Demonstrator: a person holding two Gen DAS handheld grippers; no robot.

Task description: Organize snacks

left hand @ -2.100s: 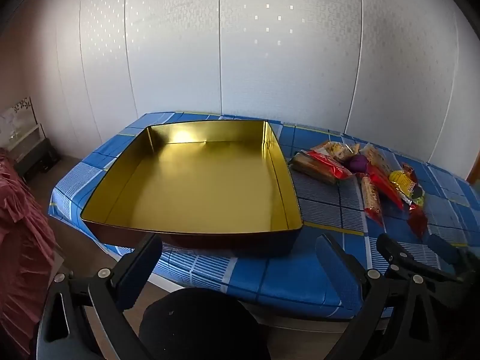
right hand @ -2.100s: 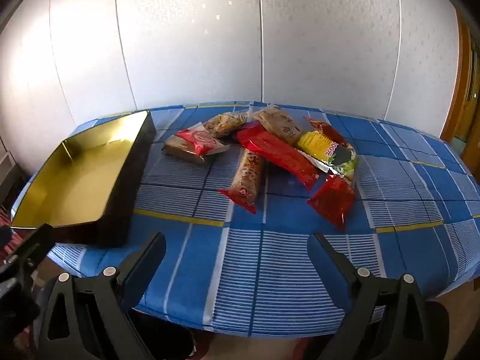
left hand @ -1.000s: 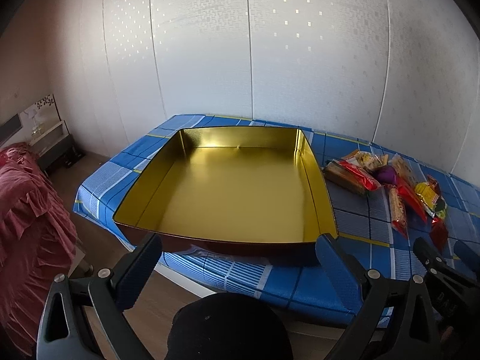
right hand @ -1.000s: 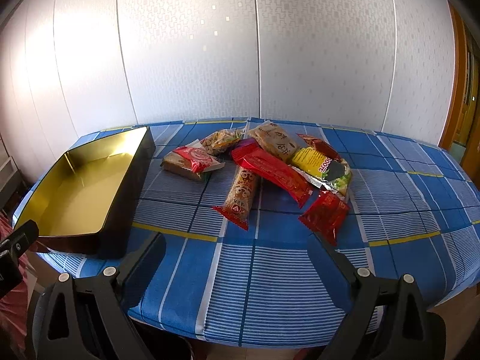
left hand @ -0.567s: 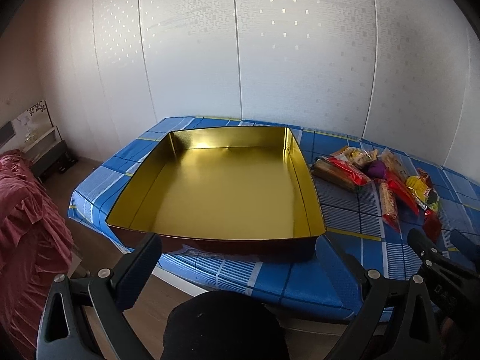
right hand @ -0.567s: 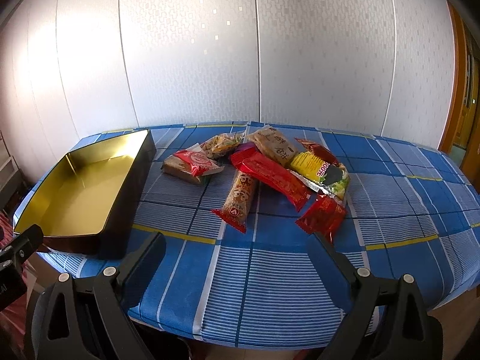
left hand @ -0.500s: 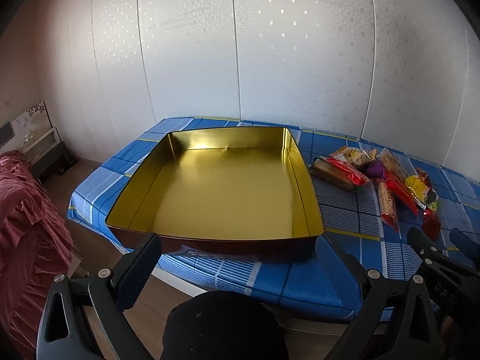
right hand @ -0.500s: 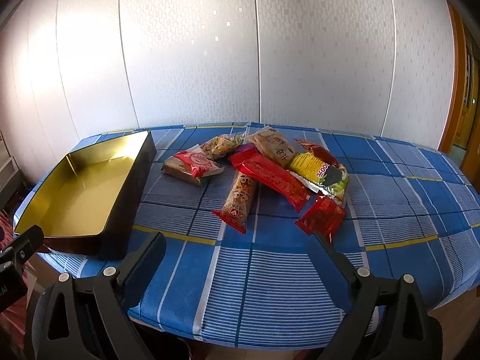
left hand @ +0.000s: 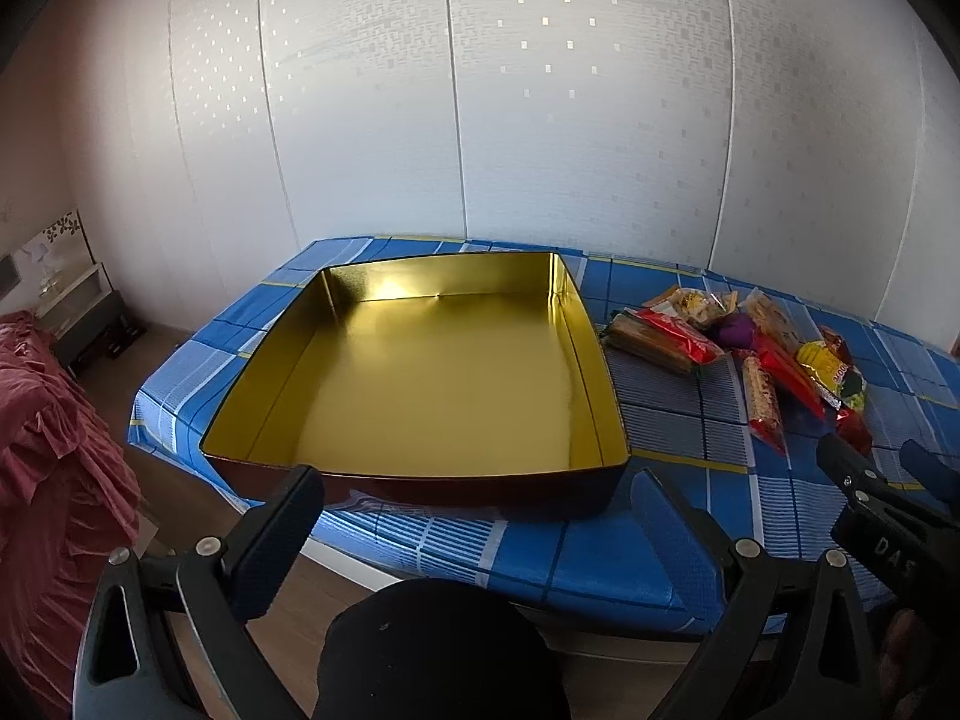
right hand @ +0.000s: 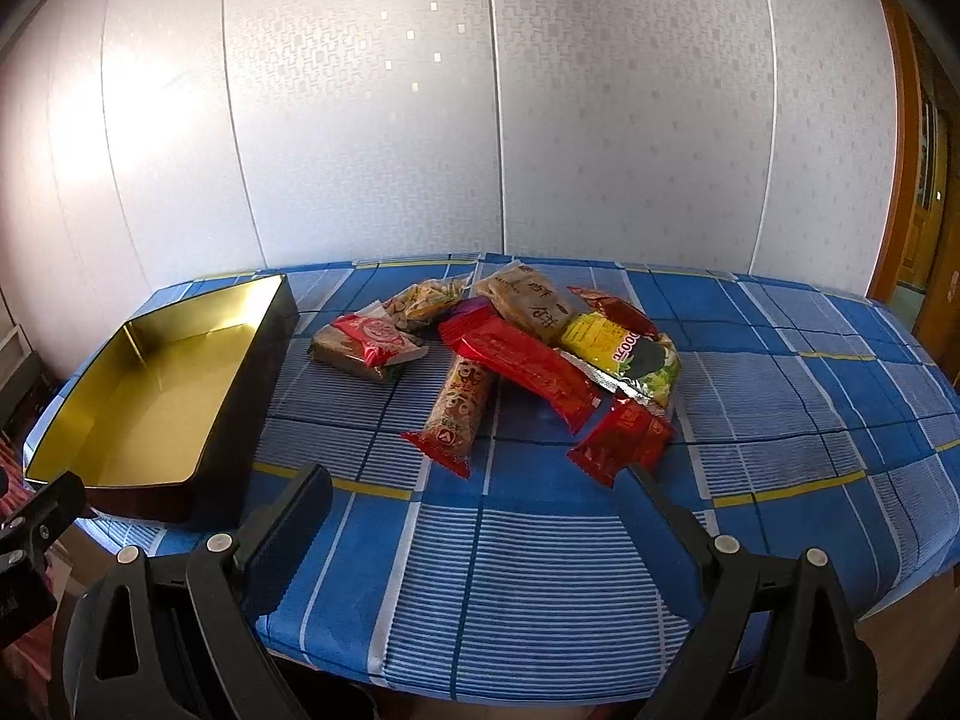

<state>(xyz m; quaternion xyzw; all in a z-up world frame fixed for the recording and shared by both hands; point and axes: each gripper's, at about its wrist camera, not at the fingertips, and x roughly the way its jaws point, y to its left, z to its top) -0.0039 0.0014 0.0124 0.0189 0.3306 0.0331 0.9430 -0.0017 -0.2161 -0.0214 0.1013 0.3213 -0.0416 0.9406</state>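
A shallow tin [left hand: 432,384] with a gold inside and a dark outer wall sits on the desk [right hand: 540,570], which is covered by a blue checked cloth with white stripes and thin yellow lines. Nothing lies inside the tin.

All the snacks lie in one loose heap [right hand: 516,348] on the cloth to the right of the tin, apart from its wall. Nearest the tin is a brown bar in a red and white wrapper [right hand: 369,345]. Just behind that, farther from the tin's near edge, is a clear bag of pale nuts [right hand: 426,300]. A long red packet [right hand: 522,363] lies diagonally across the middle of the heap, its far end overlapping a long biscuit packet with red ends [right hand: 459,411] that points toward the near edge of the desk. Behind the red packet is a brown paper-look packet with dark script [right hand: 528,300]. On the side of the heap farthest from the tin are a yellow and green packet [right hand: 624,354] and, nearer the desk's front edge, a small red sachet [right hand: 621,441]. From the left wrist view a small purple item [left hand: 735,330] shows among the packets; what it is cannot be told.

The left claw [left hand: 480,528] hangs in front of the tin's near wall, spread wide and gripping nothing. The right claw [right hand: 474,516] hangs over the near part of the desk, to the right of the tin and short of the heap, also spread wide with nothing between its fingers; its right fingertip sits just beside the small red sachet in the picture.
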